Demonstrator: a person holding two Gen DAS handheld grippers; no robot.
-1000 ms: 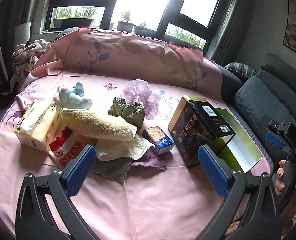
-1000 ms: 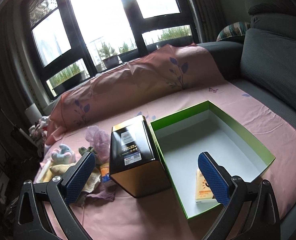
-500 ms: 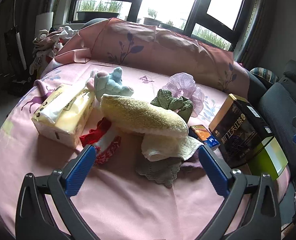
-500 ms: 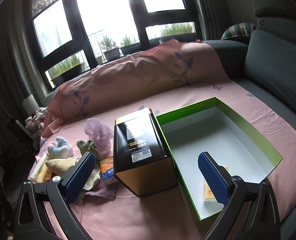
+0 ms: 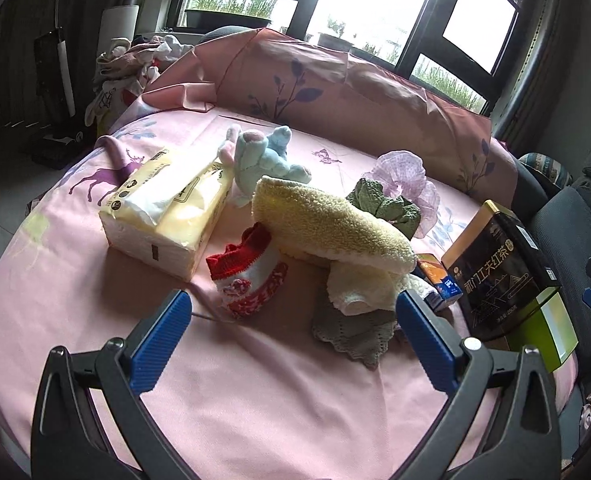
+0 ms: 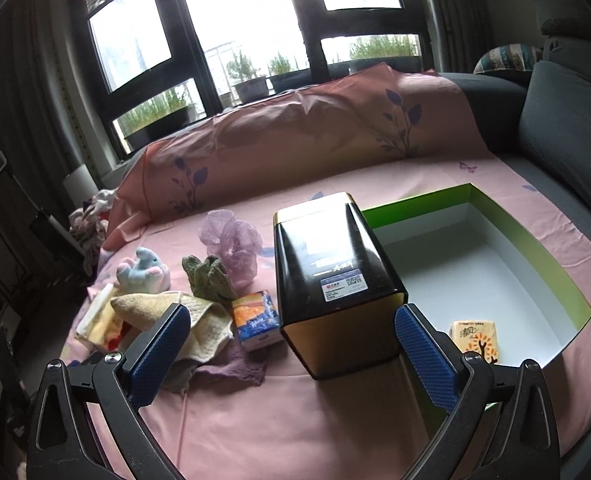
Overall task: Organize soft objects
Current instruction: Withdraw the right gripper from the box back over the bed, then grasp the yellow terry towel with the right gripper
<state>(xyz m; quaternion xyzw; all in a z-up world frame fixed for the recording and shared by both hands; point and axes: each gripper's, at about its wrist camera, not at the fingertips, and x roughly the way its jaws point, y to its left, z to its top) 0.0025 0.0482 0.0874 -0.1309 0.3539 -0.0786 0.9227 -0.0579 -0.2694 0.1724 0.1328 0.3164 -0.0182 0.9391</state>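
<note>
**Sorting barely begun: one pack boxed, the pile untouched**

The left gripper (image 5: 293, 328) hangs over the pink sheet (image 5: 255, 380) with jaws wide and nothing between them; the right gripper (image 6: 291, 342) is likewise wide and empty.

In the left view the soft things lie heaped at centre frame: a tissue pack (image 5: 167, 216) at left, a plush toy (image 5: 263, 160) just behind it, a red sock (image 5: 247, 280) in front, a yellow towel (image 5: 331, 228) draped over a cream cloth (image 5: 359, 288), a grey cloth (image 5: 355, 332) below, a green cloth (image 5: 387, 204) and a lilac mesh pouf (image 5: 407, 176) toward the upper right.

In the right view the green box (image 6: 535, 248) sits at right, open, holding only a small tissue packet (image 6: 475, 336) in its near corner. A black tin (image 6: 335, 280) stands between box and pile, with a small orange-blue pack (image 6: 255, 318) beside it.

By my reading, nearly everything soft is left to move, presumably into the box; the left gripper seems lined up on the sock or the cloths.
</note>
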